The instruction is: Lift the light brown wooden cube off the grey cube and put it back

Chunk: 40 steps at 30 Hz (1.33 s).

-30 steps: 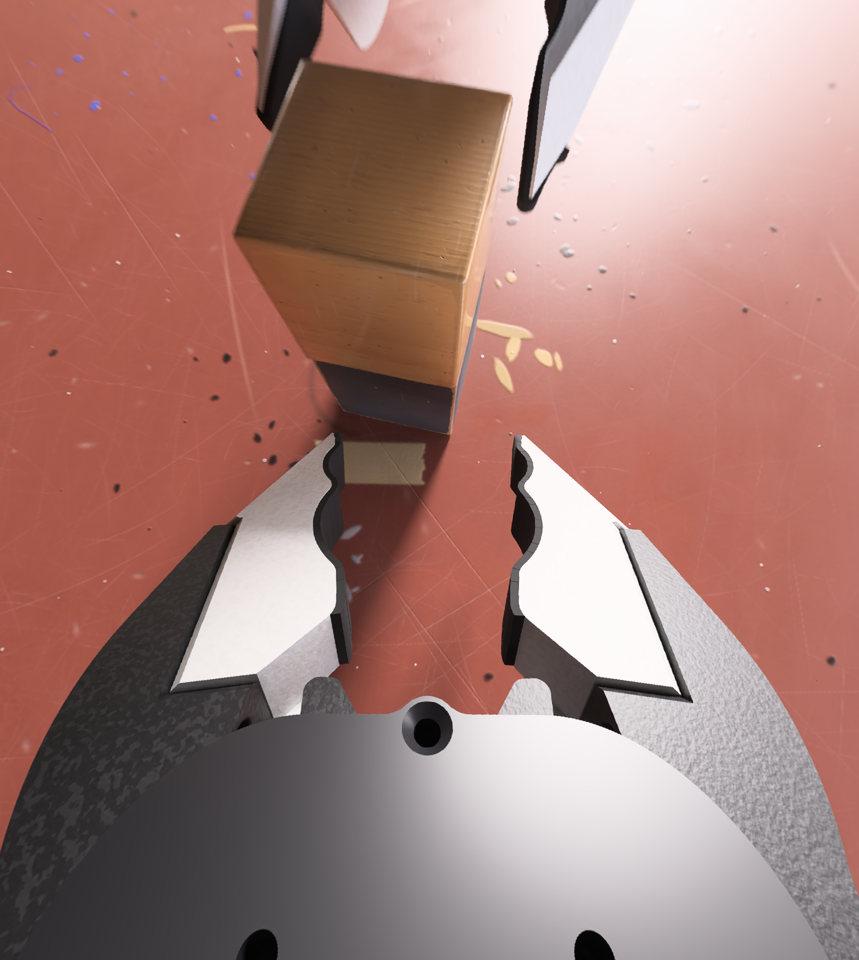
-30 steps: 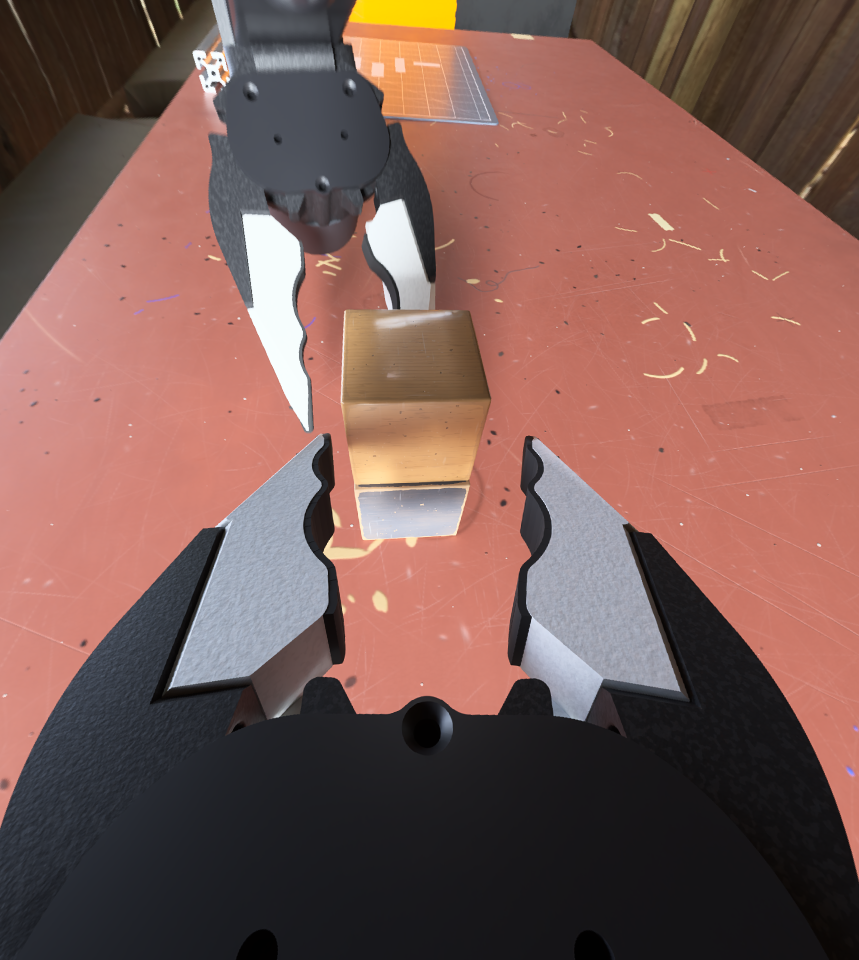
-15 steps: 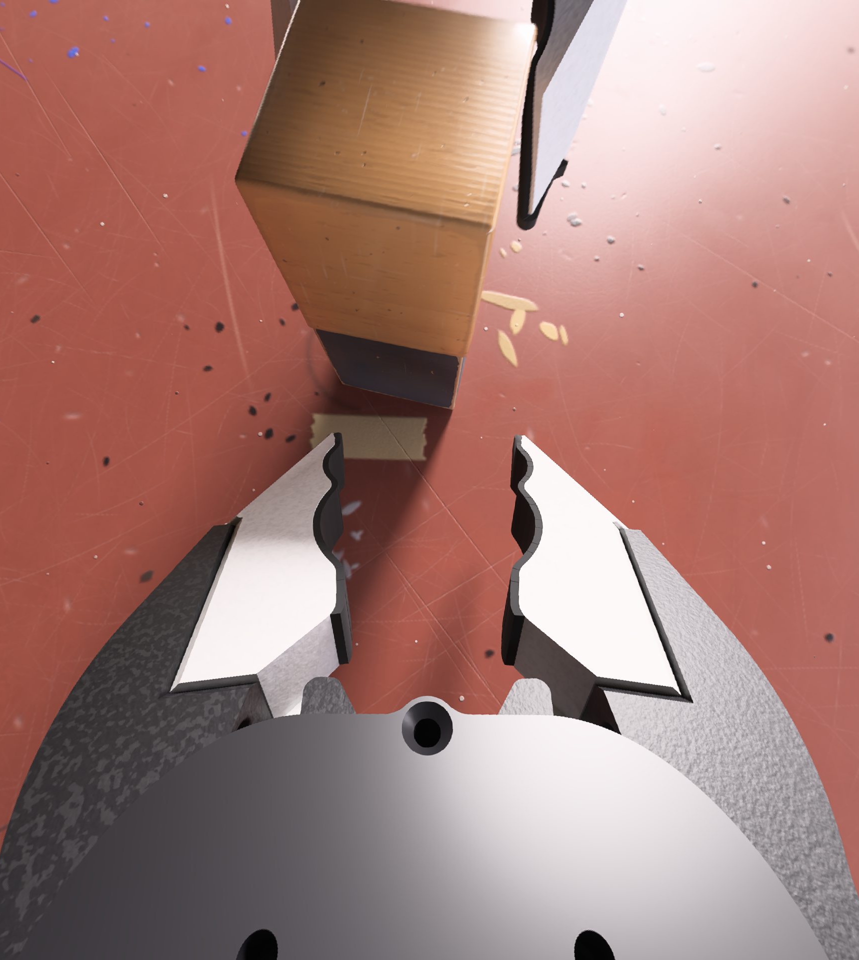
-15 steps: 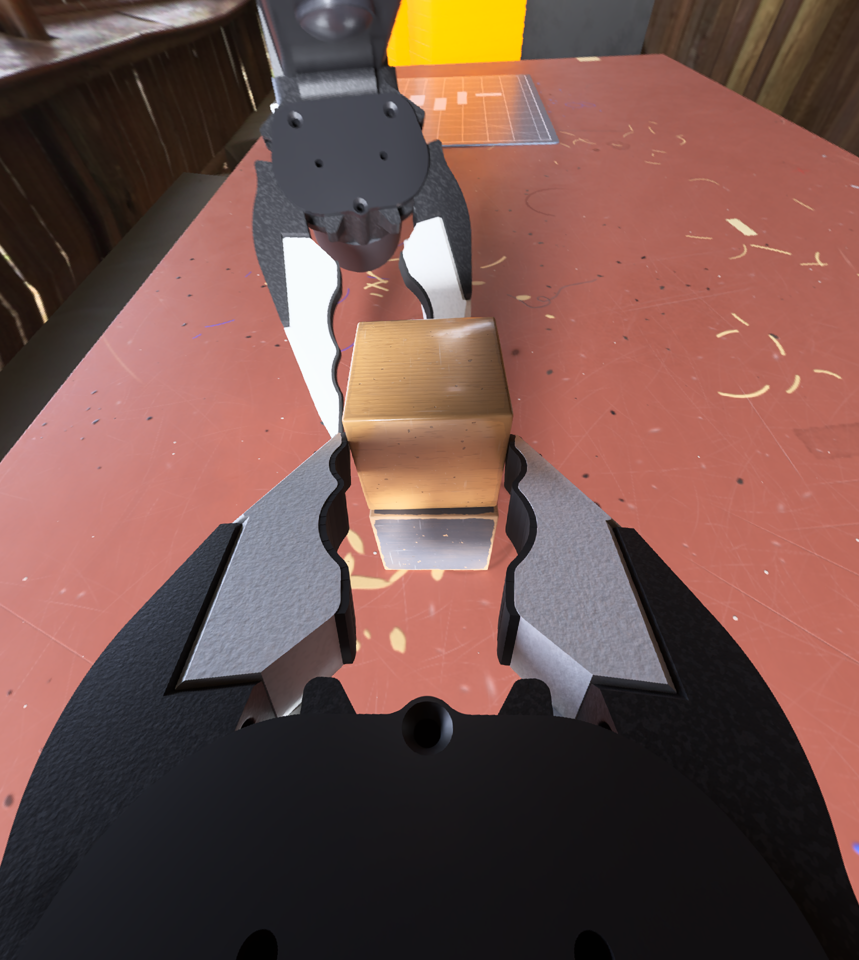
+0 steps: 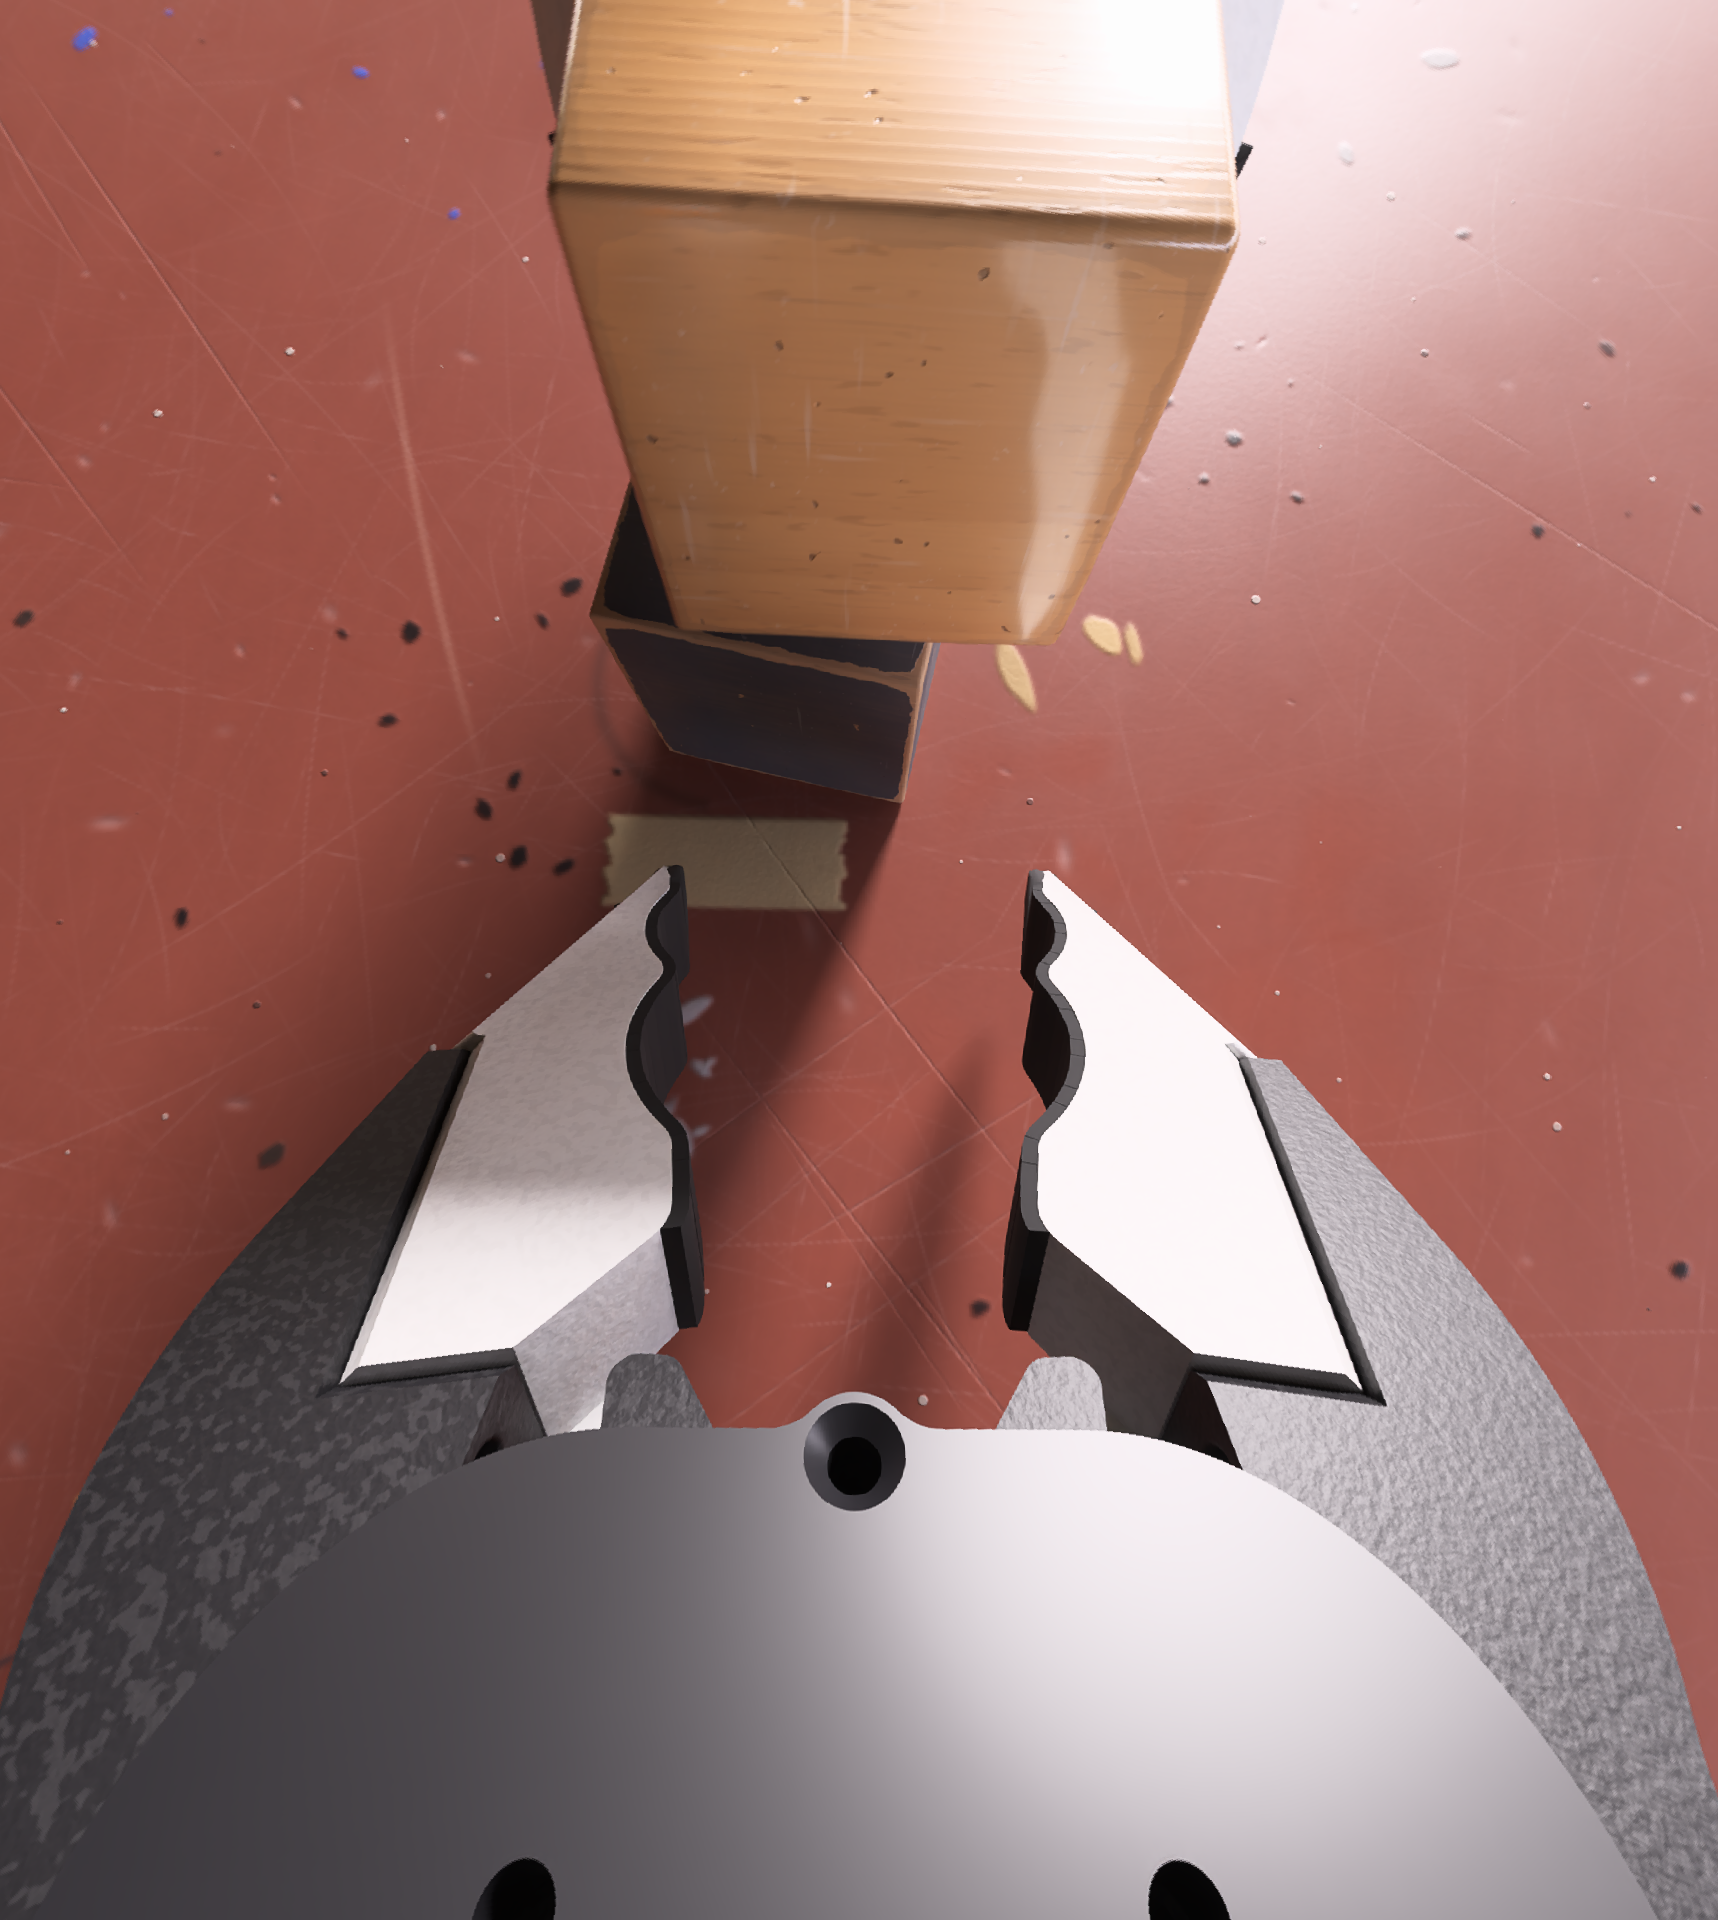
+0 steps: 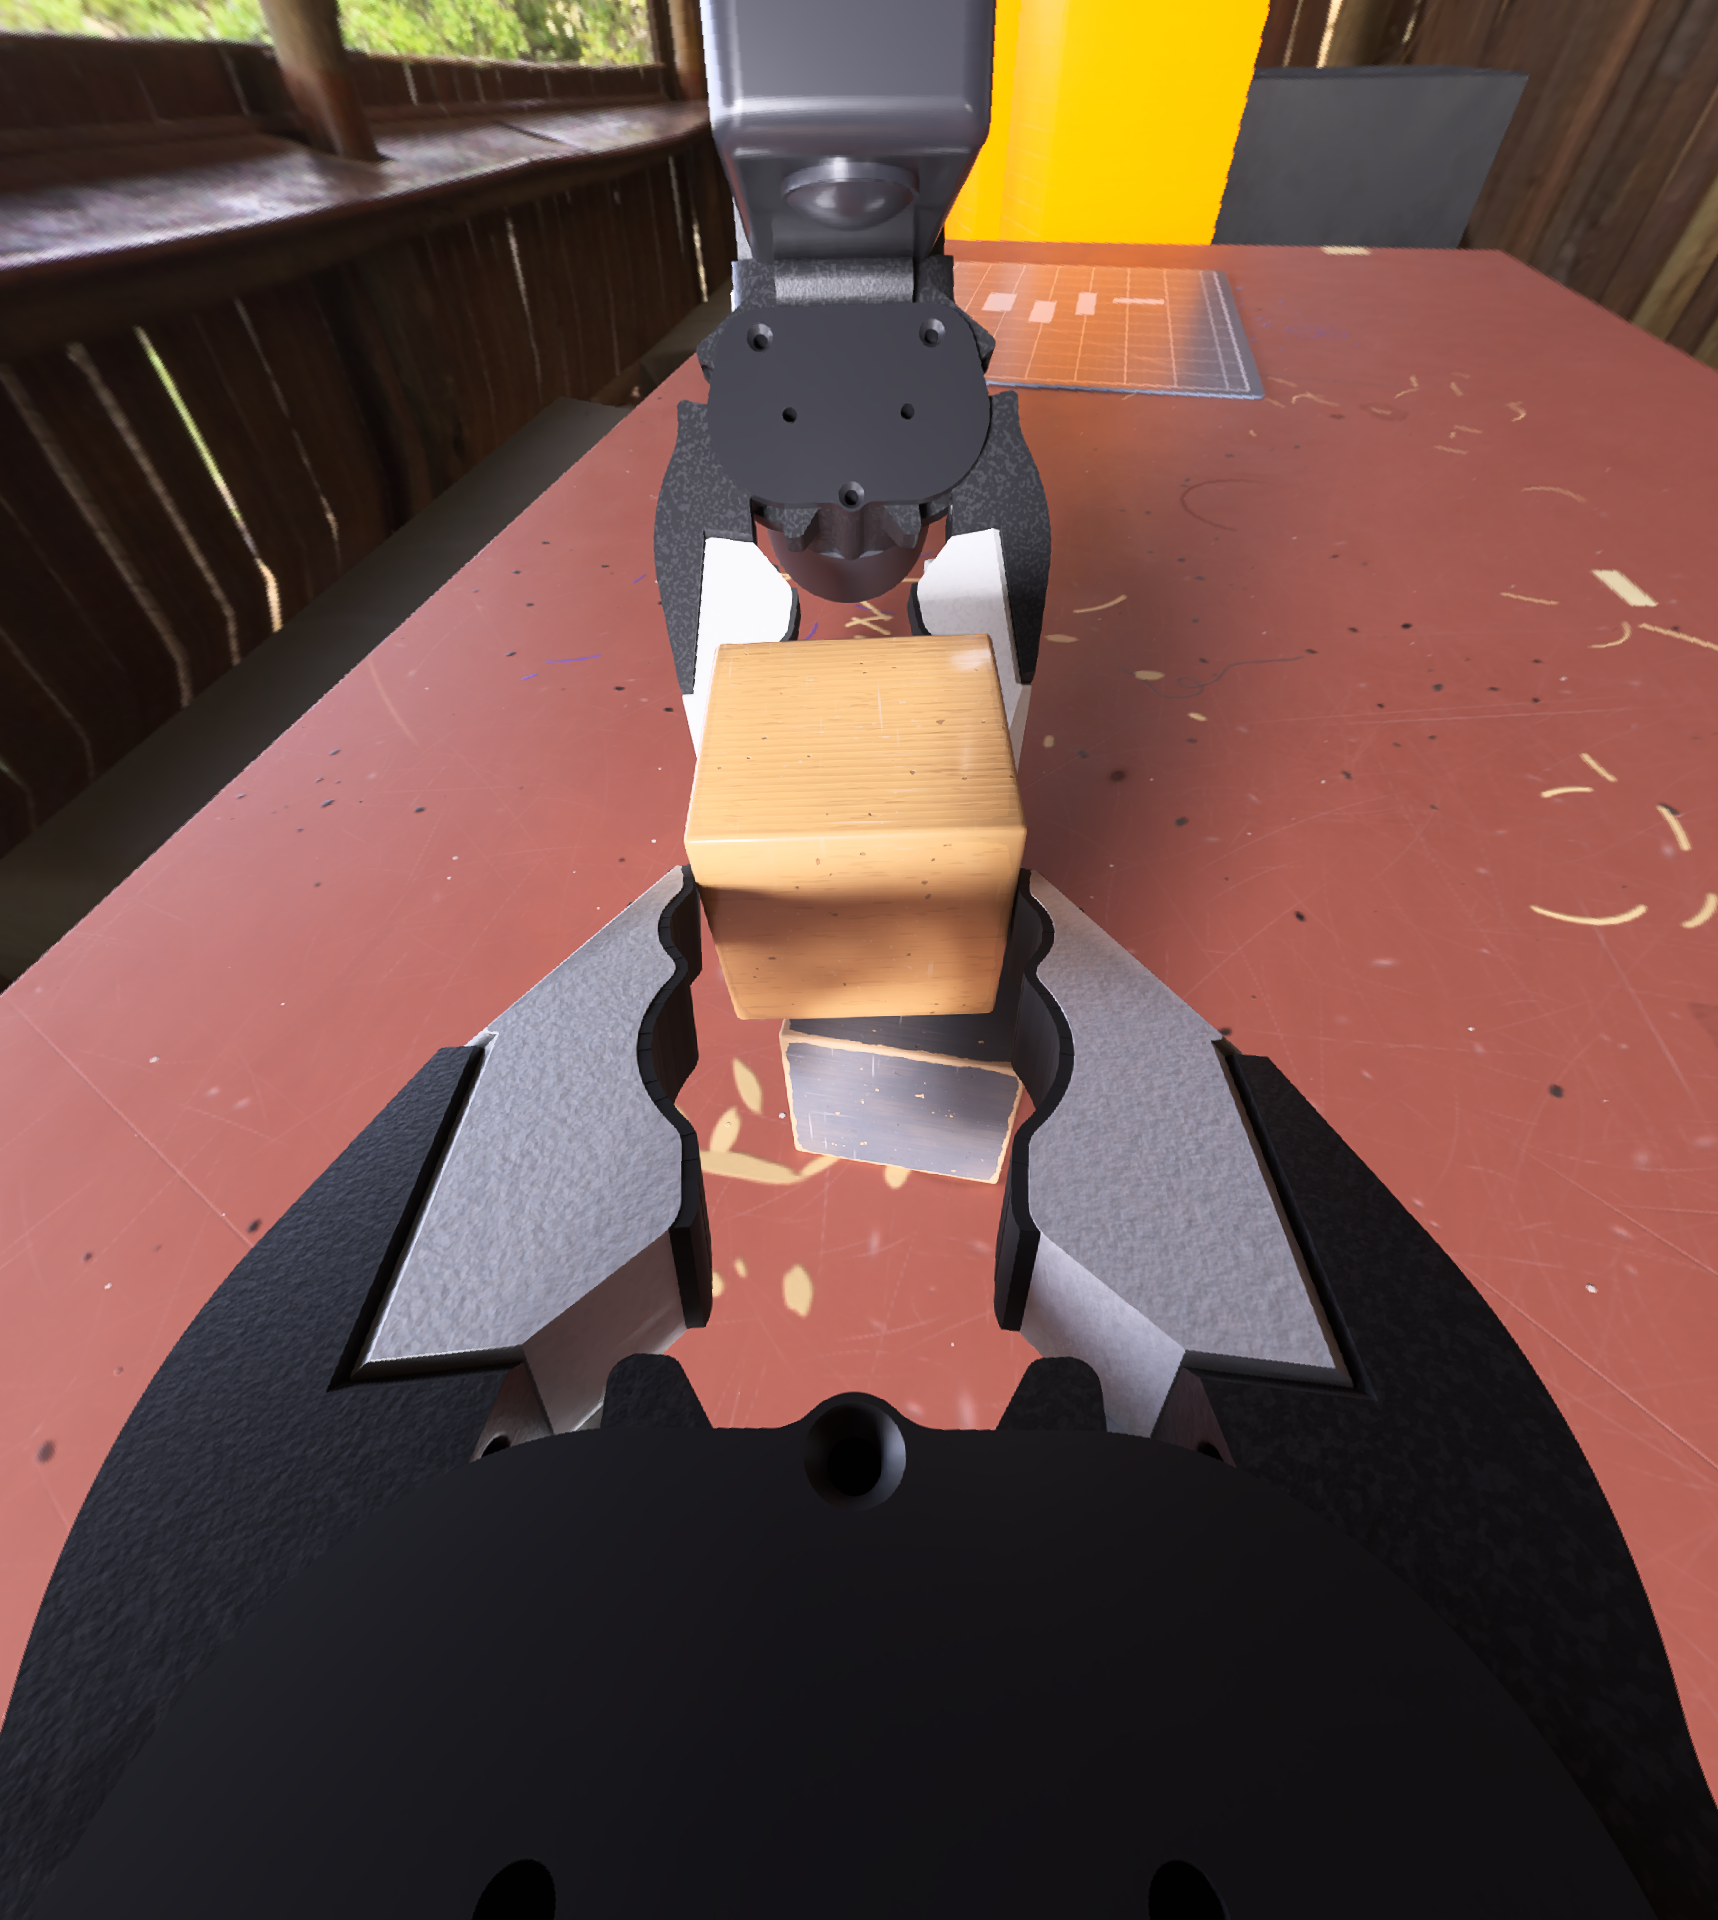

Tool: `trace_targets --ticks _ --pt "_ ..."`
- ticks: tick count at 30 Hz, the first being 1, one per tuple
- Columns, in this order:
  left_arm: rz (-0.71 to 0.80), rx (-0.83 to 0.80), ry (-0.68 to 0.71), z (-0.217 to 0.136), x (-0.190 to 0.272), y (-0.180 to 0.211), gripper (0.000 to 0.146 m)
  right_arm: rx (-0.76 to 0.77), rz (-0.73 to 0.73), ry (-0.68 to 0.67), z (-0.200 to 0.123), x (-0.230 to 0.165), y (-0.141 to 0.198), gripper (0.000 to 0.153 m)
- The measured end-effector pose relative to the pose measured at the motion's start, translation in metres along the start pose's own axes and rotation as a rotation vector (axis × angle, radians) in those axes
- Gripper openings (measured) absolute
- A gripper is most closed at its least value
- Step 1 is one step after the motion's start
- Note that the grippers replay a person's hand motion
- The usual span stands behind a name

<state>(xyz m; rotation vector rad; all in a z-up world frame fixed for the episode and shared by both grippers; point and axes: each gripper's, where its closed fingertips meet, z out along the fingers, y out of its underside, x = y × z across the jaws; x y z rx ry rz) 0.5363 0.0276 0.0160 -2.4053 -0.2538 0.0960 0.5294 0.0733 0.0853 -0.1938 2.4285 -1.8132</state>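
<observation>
The light brown wooden cube is clamped between the fingertips of my right gripper, which is shut on its sides. It hangs slightly above and askew of the grey cube, which rests on the red table. In the left wrist view the wooden cube fills the top and the grey cube shows beneath it. My left gripper is open and empty, short of both cubes. The left gripper's dark body faces me from behind the wooden cube; its fingertips are hidden.
A strip of tan tape lies on the table just in front of my left fingertips. A grid mat and a yellow panel are at the far end. Wood shavings are scattered on the right. The table's left edge runs beside a wooden railing.
My right gripper moved in, shut on the wooden cube and raised it off the grey cube. The cube now looks larger and higher in the left wrist view. The left gripper stayed open.
</observation>
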Motion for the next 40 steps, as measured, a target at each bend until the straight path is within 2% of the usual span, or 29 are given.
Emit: trace_targets --ticks 6,22,34,40 --pt "0.004 -0.038 0.005 0.008 0.001 0.005 0.065 -0.007 0.008 -0.003 0.001 0.002 0.003 0.060" --pt "-0.009 -0.015 -0.045 0.006 -0.009 0.001 0.063 -0.008 0.062 -0.013 0.002 0.006 0.007 0.060" --pt "-0.082 -0.017 -0.157 0.006 -0.034 0.003 0.060 -0.026 0.069 0.007 0.003 0.010 0.012 0.060" --pt "-0.105 -0.009 -0.170 0.010 -0.037 0.000 0.060 -0.042 0.067 0.014 0.003 0.011 0.016 0.061"
